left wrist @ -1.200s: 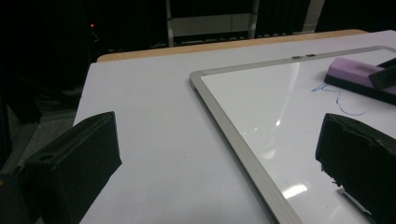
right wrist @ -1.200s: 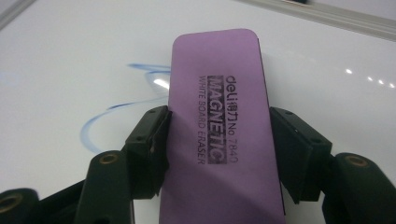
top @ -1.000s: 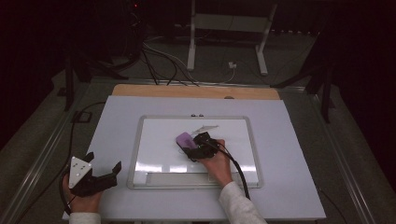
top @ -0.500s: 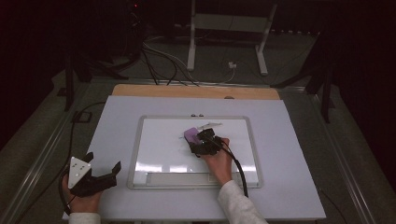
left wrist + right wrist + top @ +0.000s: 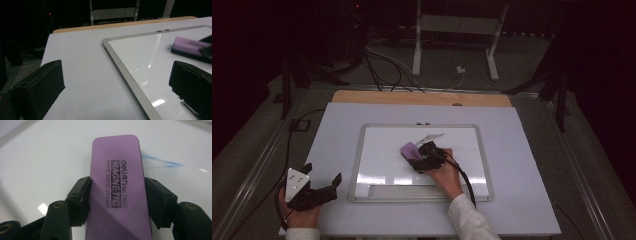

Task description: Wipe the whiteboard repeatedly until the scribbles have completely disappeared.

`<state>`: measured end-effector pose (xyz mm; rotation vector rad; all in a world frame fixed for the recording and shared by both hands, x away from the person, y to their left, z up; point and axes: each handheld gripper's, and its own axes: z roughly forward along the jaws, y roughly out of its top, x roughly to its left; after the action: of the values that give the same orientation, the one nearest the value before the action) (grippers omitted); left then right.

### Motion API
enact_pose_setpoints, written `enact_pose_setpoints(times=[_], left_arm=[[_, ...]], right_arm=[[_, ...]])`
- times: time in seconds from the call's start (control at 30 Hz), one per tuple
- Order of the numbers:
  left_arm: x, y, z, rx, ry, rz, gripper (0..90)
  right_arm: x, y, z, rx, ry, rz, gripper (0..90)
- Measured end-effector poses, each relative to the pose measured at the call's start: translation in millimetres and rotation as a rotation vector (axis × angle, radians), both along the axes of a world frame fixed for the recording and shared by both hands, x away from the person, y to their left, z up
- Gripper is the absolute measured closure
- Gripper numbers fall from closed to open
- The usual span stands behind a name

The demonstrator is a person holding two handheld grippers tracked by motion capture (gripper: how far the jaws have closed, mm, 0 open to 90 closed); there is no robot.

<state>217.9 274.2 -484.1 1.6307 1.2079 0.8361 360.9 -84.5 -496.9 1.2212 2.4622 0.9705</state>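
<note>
A purple whiteboard eraser [image 5: 409,149] lies flat on the whiteboard [image 5: 372,150] near its middle, and my right gripper [image 5: 419,156] is shut on it. In the right gripper view both pads press the long sides of the eraser [image 5: 115,152], and a faint blue marker trace [image 5: 160,163] shows just beyond its right edge. My left gripper [image 5: 319,185] rests over the table's front left corner, off the board, open with nothing between its fingers. From the left gripper [image 5: 115,85] view the eraser [image 5: 187,45] lies far to the right on the board.
The whiteboard's grey frame [image 5: 125,72] runs diagonally between the left gripper's jaws. The white table top [image 5: 532,165] ends in a wooden strip [image 5: 422,98] at the back. Cables and a metal stand [image 5: 452,30] lie on the dark floor beyond.
The right gripper slid the eraser a little to the right on the board and back to the left. The left gripper kept still.
</note>
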Motion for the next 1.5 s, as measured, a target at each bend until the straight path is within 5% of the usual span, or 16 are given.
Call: enact_pose_setpoints(times=[0.1,0.17,0.23,0.33,0.4,0.5,0.63,0.77,0.83,1.13,1.2,1.4,1.5], left_arm=[[0.4,-0.2,-0.2,0.001,0.001,-0.001,0.7],[0.8,-0.7,-0.3,0.002,0.001,-0.003,0.7],[1.0,-1.2,-0.4,0.004,0.003,-0.003,0.7],[0.7,-1.7,0.0,0.003,0.001,-0.004,0.7],[0.2,-1.1,0.1,0.002,0.002,-0.001,0.7],[-0.5,0.3,0.2,-0.003,-0.001,0.002,0.7],[-0.6,1.4,-0.1,-0.007,0.000,0.004,0.7],[-0.6,0.9,0.3,-0.007,-0.002,0.003,0.7],[-0.1,0.3,0.0,-0.005,0.001,0.002,0.7],[-0.1,0.8,-0.3,-0.004,0.003,0.001,0.7],[-0.2,1.2,-0.3,-0.006,0.002,0.001,0.7],[0.0,0.9,-0.3,-0.008,0.000,0.002,0.7],[0.6,0.2,-0.5,-0.003,0.003,-0.001,0.7]], right_arm=[[6.1,-10.2,0.7,-0.021,-0.013,-0.105,41.2],[6.9,-11.4,0.5,-0.013,-0.007,-0.111,41.2],[5.1,-7.8,0.3,0.002,0.006,-0.063,41.2],[-2.1,5.1,-1.7,0.031,0.012,0.087,41.1],[-1.5,9.1,-1.2,0.028,0.017,0.099,41.1],[5.9,3.7,-0.3,0.008,0.009,0.024,41.2],[23.0,-19.0,0.2,-0.005,0.009,-0.162,41.2],[31.6,-27.8,1.1,-0.007,0.025,-0.250,41.2],[31.0,-21.5,1.7,-0.026,0.013,-0.240,41.2],[16.8,21.5,2.4,-0.030,0.015,0.016,41.2],[18.4,21.0,2.5,-0.028,0.022,0.014,41.2],[30.4,2.0,2.0,-0.041,0.007,-0.170,41.2],[29.0,6.8,2.6,-0.055,-0.004,-0.153,41.2]])
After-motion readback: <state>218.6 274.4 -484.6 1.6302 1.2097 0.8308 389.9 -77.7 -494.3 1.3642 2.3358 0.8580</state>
